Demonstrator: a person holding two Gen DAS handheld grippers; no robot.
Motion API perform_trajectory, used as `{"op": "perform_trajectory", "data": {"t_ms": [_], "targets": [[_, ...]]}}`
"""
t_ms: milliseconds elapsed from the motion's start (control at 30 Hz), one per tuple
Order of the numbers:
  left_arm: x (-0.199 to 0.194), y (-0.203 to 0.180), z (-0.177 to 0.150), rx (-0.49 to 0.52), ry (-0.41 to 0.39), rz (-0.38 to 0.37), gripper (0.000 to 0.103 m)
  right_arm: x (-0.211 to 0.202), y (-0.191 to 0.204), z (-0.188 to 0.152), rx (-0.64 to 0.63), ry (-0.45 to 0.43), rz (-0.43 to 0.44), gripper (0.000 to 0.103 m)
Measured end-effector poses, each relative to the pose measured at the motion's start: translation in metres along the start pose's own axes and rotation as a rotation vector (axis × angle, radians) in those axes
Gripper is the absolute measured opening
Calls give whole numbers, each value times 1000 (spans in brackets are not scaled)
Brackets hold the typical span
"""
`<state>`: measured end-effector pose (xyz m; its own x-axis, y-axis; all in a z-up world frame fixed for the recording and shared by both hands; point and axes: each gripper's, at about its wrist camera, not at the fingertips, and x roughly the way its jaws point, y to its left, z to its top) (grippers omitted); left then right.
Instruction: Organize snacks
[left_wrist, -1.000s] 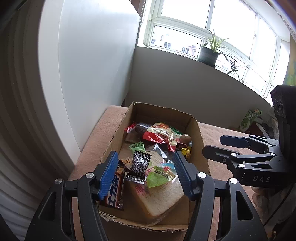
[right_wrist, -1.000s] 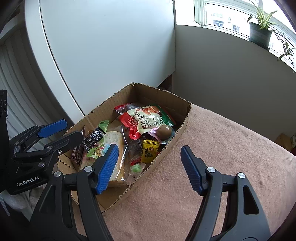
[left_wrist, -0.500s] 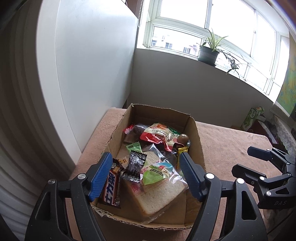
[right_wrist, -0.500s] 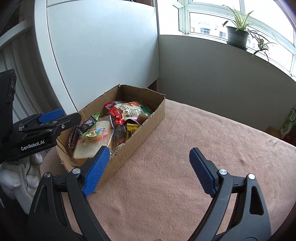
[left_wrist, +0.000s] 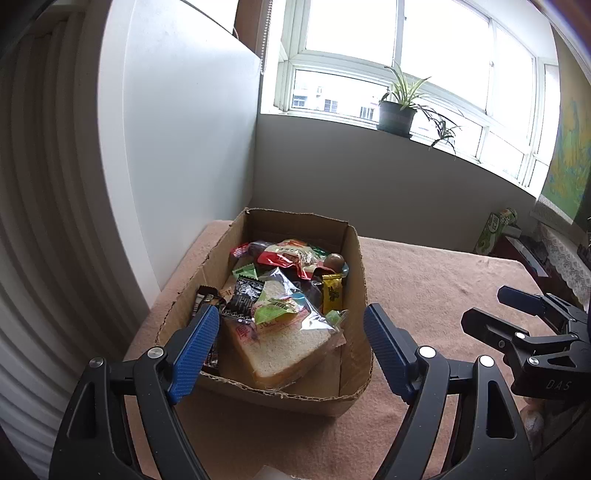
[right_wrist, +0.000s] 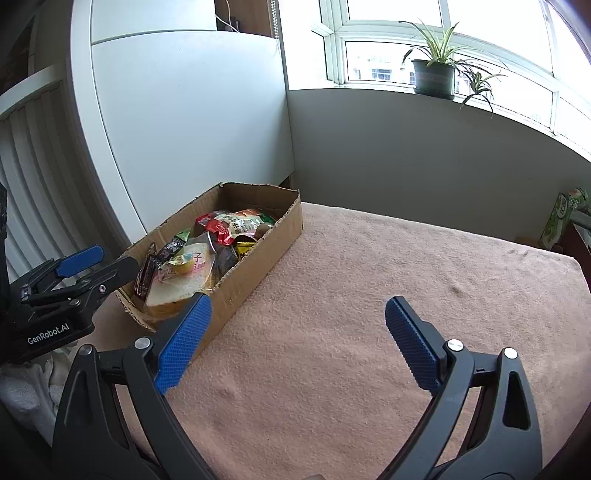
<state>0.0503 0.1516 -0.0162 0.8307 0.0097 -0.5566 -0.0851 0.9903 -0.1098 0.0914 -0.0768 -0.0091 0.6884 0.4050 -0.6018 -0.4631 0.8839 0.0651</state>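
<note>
A torn-edged cardboard box (left_wrist: 355, 280) sits at the left end of the cloth-covered table, full of snacks. A bagged bread slice (left_wrist: 291, 349) lies at its near end, beside a black packet (left_wrist: 243, 295) and a chocolate bar (left_wrist: 204, 300). A red snack bag (left_wrist: 291, 254), a brown ball (left_wrist: 334, 261) and a yellow candy (left_wrist: 332, 293) lie further back. My left gripper (left_wrist: 288, 317) hovers over the box's near end, its jaws opening, with nothing pinched. My right gripper (right_wrist: 297, 306) stands open and empty over bare cloth to the right of the box (right_wrist: 258, 254).
The pink cloth (right_wrist: 369, 314) covers the whole tabletop. A white cabinet (left_wrist: 177, 129) stands close behind the box on the left. A potted plant (left_wrist: 397, 114) sits on the window sill, and a green carton (left_wrist: 491, 232) stands past the table's far right edge.
Both grippers have drawn back from the box and their jaws have widened. The right gripper has swung off the box to the right, over bare cloth.
</note>
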Motion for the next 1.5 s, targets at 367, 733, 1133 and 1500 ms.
{"op": "perform_trajectory", "data": {"t_ms": [367, 733, 1133, 1500], "targets": [[4, 0, -12, 3, 25, 55, 81, -4, -6, -9, 10, -3, -34, 97], [5, -4, -15, 15, 33, 67, 81, -7, -12, -16, 30, 7, -36, 97], [3, -10, -15, 28, 32, 69, 81, -8, -12, -16, 29, 7, -41, 97], [5, -11, -16, 36, 37, 73, 81, -4, -18, -21, 56, 24, -39, 97]]}}
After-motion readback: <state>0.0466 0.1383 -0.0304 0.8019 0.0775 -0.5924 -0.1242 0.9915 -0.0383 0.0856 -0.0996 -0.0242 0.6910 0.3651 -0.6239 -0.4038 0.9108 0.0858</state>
